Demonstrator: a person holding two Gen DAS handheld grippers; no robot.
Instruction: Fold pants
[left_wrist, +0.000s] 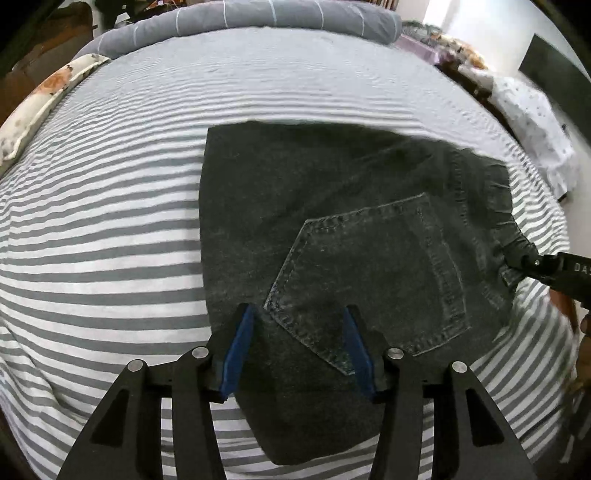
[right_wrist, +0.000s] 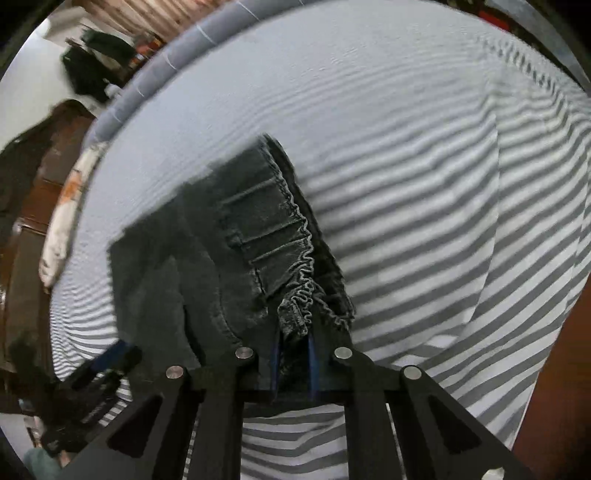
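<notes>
Bedsheet (left_wrist: 110, 236) in grey and white stripes, filling most of both views, rippled but fairly flat. Grey quilt roll (left_wrist: 258, 18) with thin white lines along the far edge at 12 o'clock in the left wrist view; floral pillow (left_wrist: 40, 107) at 10 o'clock; white dotted fabric (left_wrist: 532, 122) off the bed at 2 o'clock. Brown wooden furniture (right_wrist: 33, 206) at 9 o'clock in the right wrist view.

Dark grey denim pants (left_wrist: 332, 229) lying on the sheet at the centre of the left wrist view, already folded into a compact block, back pocket (left_wrist: 373, 273) facing up with pale stitching. Elastic, gathered waistband (right_wrist: 299, 258) along the right-hand edge, bunched toward 6 o'clock in the right wrist view.

Left gripper (left_wrist: 299, 350) low over the near edge of the pants at 6 o'clock, blue pads (left_wrist: 236, 354) spread wide with denim between them, gripping nothing. Right gripper (right_wrist: 293, 365) closed narrow on the waistband, ruffled cloth pinched between its blue pads; seen at 3 o'clock in the left wrist view, clamped on the waistband corner.
</notes>
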